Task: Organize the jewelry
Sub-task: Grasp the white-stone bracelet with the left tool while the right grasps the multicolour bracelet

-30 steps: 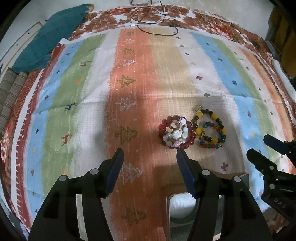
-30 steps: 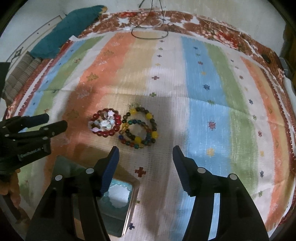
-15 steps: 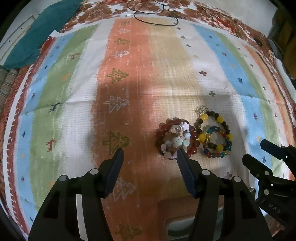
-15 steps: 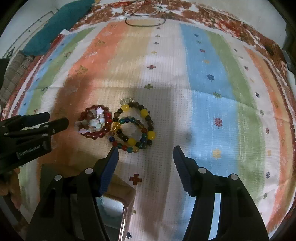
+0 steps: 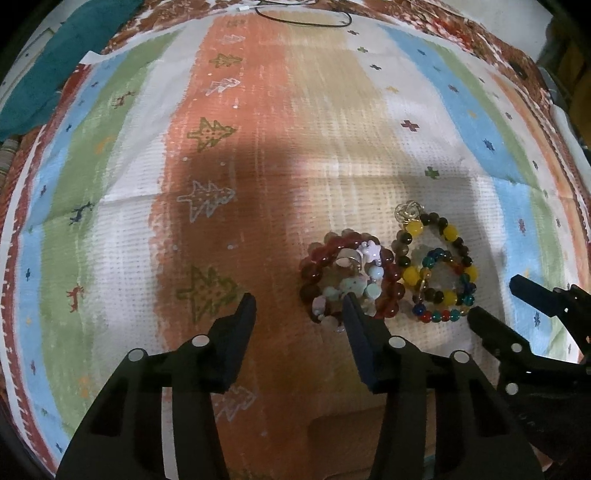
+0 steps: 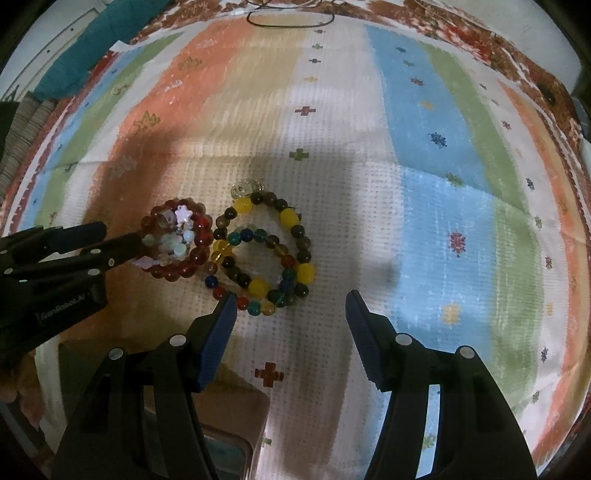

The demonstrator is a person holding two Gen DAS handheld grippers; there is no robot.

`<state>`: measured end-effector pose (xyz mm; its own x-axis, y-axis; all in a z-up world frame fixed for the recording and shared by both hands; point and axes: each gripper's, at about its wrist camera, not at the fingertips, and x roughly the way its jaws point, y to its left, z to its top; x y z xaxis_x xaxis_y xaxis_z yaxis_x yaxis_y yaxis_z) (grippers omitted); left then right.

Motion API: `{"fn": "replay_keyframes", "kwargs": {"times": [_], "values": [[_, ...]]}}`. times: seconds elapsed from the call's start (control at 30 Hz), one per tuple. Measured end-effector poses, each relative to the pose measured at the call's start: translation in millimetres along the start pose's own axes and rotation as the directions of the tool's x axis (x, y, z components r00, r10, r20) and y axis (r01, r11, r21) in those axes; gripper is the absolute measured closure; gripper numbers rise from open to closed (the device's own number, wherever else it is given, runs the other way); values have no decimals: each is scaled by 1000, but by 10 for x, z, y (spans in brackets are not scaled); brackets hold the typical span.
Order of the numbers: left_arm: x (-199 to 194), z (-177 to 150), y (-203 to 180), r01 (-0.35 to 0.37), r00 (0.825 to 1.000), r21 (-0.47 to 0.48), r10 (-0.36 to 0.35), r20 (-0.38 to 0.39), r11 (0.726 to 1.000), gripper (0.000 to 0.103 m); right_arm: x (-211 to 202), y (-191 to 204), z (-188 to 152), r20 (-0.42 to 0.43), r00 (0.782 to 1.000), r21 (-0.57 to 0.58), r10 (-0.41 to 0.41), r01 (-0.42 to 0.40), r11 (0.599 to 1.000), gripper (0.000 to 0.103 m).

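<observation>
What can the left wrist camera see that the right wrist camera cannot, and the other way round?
Only the left view shows the deer figures woven into the rug. Only the right view shows the red cross motif and lettering on the left tool's side. Both show the striped rug, the red bead bracelet, the multicoloured bracelets, the black cord and the teal cloth. The left tool is closing beside the red bracelet; the right tool stands open.

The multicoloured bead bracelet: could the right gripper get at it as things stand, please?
Probably yes. The right gripper hangs open just short of the multicoloured bead bracelet, nothing between them. The red bead bracelet touches it, and the left gripper, jaws closing, works there.
</observation>
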<state>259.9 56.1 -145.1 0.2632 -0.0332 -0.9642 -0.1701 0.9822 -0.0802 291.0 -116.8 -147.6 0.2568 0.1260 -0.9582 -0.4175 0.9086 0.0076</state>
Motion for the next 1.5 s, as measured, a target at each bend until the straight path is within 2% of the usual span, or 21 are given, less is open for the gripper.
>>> {"fn": "replay_keyframes", "kwargs": {"times": [0.27,0.33,0.5,0.57,0.6,0.73,1.0,1.5], "values": [[136,6,-91,-6,1000,30,6,-25,1000,77,167,19,43,-43,999,-6,8,-9,1000,56],[143,4,-106,4,1000,31,-3,-26,1000,83,202,25,64,-48,999,-7,7,-7,1000,66],[152,-10,-152,-9,1000,49,10,-21,999,84,240,54,83,-55,998,-20,8,-9,1000,76],[145,-12,-156,-11,1000,49,12,-19,999,94,246,58,93,-56,998,-24,4,-6,1000,84],[142,-9,-166,-10,1000,49,11,-19,999,94,250,60,99,-57,998,-25,8,-9,1000,89],[138,5,-204,-13,1000,53,14,-17,999,94,244,45,101,-49,999,-32,2,-4,999,92],[-68,6,-191,-14,1000,52,13,24,999,94,60,24,85,-10,1000,-47,-6,6,999,93],[-558,-43,-246,19,991,56,-26,131,998,94,-482,89,54,136,990,-67,47,-38,997,93]]}}
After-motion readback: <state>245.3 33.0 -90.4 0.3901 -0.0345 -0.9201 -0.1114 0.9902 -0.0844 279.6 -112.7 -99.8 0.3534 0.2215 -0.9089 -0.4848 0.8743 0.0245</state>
